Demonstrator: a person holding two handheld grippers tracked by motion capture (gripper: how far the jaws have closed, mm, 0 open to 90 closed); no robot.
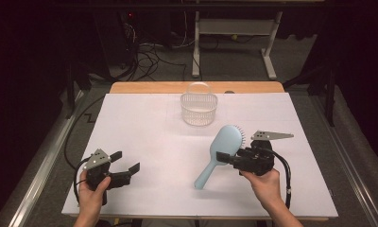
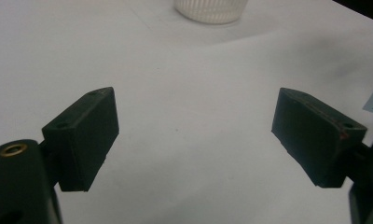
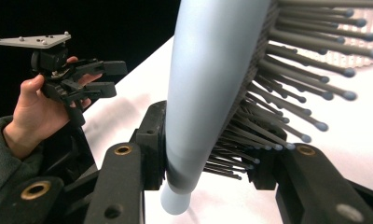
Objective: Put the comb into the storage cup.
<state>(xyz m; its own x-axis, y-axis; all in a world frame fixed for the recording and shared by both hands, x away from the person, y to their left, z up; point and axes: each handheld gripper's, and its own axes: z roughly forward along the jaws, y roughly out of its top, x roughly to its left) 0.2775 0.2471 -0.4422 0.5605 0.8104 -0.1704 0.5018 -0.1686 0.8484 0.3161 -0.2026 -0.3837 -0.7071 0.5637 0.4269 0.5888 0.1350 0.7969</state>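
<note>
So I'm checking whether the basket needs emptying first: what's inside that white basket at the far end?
In the high view, the white basket looks empty; its pale mesh wall and floor show, but the near wall partly screens the bottom. The hairbrush is in the right gripper, outside the basket.

Bench (image 1: 130, 123) covered by white sheet (image 1: 154, 142), wood edge visible at far side. White mesh basket (image 1: 199, 109) stands on sheet near far edge, centre.

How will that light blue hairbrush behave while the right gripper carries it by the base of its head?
The hairbrush looks stiff, so it probably won't droop. One jaw presses on bristles, which likely give, so it may twist. Its smooth back looks slippery, and the long handle hanging beyond the right gripper could lever it round.
</note>
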